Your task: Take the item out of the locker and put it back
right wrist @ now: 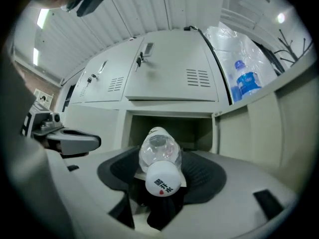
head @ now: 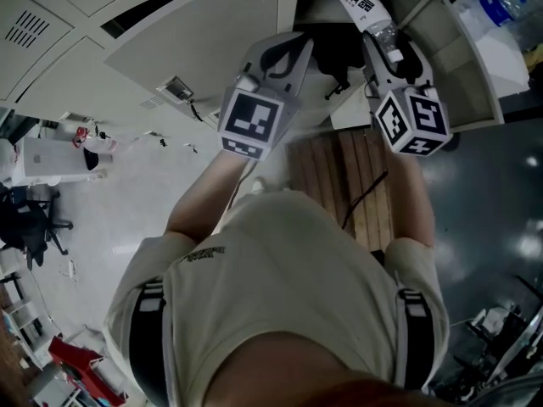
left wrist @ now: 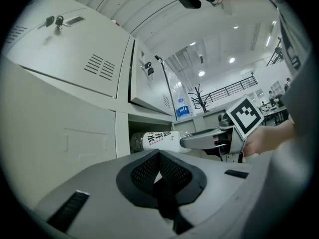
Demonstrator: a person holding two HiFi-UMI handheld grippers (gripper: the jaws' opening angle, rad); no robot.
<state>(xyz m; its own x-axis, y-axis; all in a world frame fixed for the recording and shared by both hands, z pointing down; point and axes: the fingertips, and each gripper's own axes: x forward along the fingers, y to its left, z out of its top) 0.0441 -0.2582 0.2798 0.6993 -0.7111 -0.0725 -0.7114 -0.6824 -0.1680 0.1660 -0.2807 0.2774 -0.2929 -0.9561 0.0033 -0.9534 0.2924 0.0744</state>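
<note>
My right gripper is shut on a clear water bottle with a white printed label. It holds the bottle level by the neck end, just in front of the open locker compartment. In the right gripper view the bottle lies along the jaws, white cap towards the camera and base towards the opening. My left gripper hovers beside it to the left, shut with nothing in it, near a closed locker door. From the left gripper view the bottle and the right gripper show ahead on the right.
Grey locker doors with vents and keys surround the opening, and a door panel stands to its right. A plastic pack of blue-capped bottles sits up on the right. A wooden slatted bench with a cable lies below my hands.
</note>
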